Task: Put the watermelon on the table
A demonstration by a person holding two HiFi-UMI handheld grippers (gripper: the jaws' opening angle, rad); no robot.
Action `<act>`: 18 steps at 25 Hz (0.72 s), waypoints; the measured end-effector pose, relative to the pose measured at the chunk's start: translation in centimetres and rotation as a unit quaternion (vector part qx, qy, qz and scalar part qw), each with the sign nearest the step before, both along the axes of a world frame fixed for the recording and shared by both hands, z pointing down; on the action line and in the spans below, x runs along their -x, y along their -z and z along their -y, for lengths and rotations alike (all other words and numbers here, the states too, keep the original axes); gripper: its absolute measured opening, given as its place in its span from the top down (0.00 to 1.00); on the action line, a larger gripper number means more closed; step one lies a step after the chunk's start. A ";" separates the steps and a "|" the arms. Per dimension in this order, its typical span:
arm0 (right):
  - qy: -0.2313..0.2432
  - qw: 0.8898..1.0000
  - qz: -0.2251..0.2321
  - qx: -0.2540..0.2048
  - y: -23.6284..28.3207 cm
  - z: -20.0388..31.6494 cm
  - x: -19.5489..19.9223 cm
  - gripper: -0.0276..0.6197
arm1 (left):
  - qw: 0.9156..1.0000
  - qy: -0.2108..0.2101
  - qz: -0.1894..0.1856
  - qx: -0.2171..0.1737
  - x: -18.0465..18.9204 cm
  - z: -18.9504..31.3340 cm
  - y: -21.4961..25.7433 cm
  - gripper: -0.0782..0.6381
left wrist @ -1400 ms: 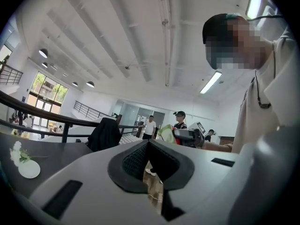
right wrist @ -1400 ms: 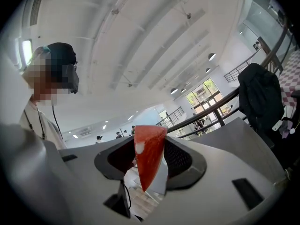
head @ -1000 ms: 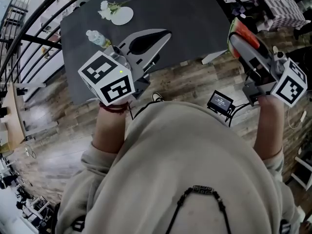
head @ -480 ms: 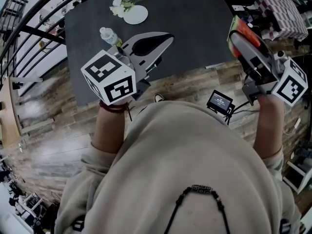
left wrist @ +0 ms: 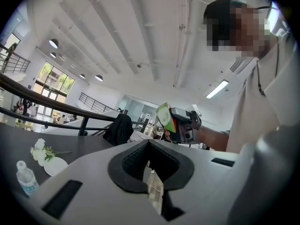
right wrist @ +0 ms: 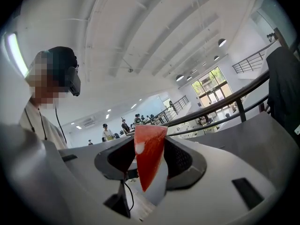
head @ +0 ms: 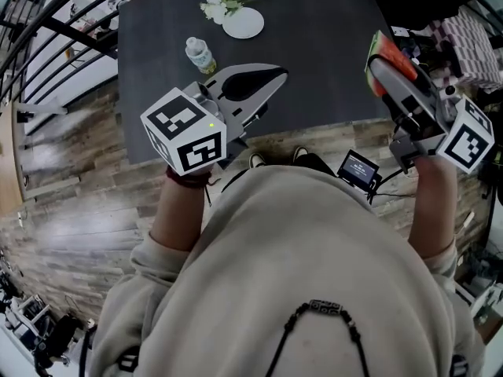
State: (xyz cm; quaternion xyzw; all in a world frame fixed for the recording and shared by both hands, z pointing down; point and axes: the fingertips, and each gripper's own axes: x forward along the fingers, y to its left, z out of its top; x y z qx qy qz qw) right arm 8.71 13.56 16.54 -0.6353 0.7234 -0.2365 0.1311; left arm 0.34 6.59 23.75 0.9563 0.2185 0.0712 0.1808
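While the right gripper (right wrist: pixel 150 165) grips it, watermelon (right wrist: pixel 148 149) (upright) tapers downward

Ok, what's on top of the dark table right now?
A water bottle, a white plate and white flowers beside it. The left gripper covers a patch of the table near its front edge; anything under it can't be seen.

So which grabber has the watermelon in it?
The right gripper: a red watermelon slice sits pinched between its jaws. The left gripper has its jaws closed together on nothing.
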 end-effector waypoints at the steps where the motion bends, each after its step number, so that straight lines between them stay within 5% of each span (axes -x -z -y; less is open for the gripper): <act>1: 0.007 1.000 -0.002 0.002 0.1 0.6 -0.1 0.65 | 1.000 0.003 0.002 0.002 0.0 0.1 -0.1 0.89; 18: 0.115 0.993 0.026 -0.012 -2.6 11.7 -4.0 0.65 | 0.989 0.147 0.027 0.005 -0.9 10.3 -1.4 0.89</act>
